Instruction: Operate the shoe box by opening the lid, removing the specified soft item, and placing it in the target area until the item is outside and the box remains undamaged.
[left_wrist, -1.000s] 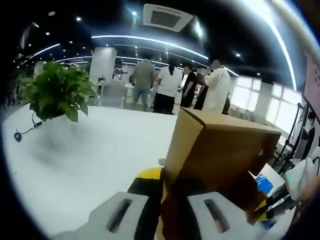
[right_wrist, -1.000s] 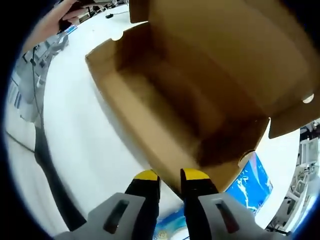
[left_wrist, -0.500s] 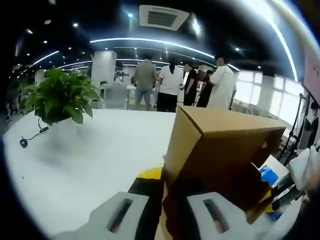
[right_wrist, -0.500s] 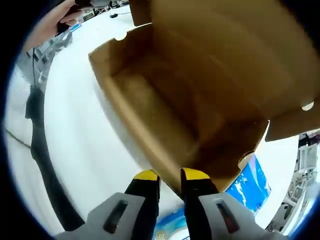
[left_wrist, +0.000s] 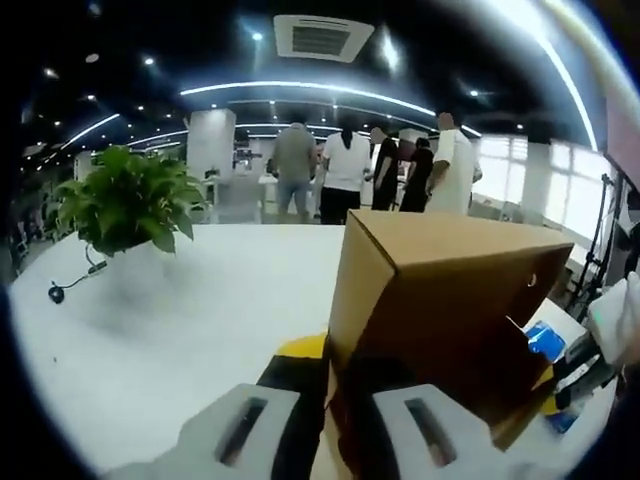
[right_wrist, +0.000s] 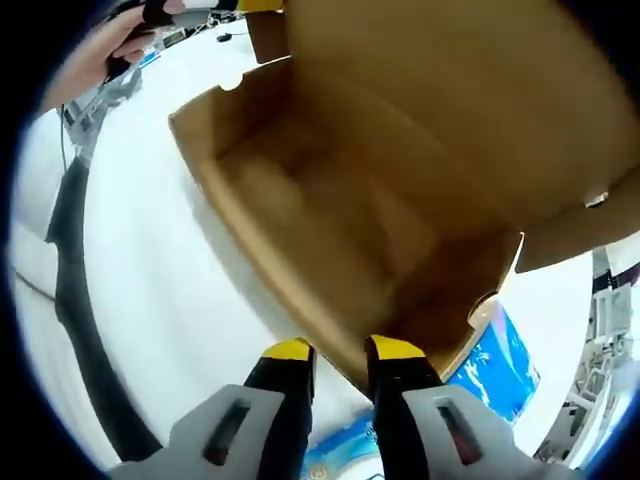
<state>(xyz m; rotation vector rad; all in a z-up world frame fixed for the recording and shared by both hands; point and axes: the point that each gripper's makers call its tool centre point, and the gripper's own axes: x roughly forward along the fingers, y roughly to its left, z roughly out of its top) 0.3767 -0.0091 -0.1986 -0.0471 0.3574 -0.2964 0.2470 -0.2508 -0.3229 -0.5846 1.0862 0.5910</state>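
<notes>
Just 1 open shoe box (right_wrist: 330, 190), 2 tongs (left_wrist: 325, 350) (right_wrist: 340, 350).

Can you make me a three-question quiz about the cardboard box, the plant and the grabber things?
1. Where is the potted plant?
A. on the white table
B. inside the shoe box
C. on the floor

2. What colour are the right gripper's tips?
A. red
B. yellow
C. green

3. How is the box's lid?
A. taped shut
C. torn off
B. open

Answers: 1 A, it stands on the table in the left gripper view. 2 B, both tips are yellow. 3 B, the lid is raised and the brown inside is in sight.
</notes>
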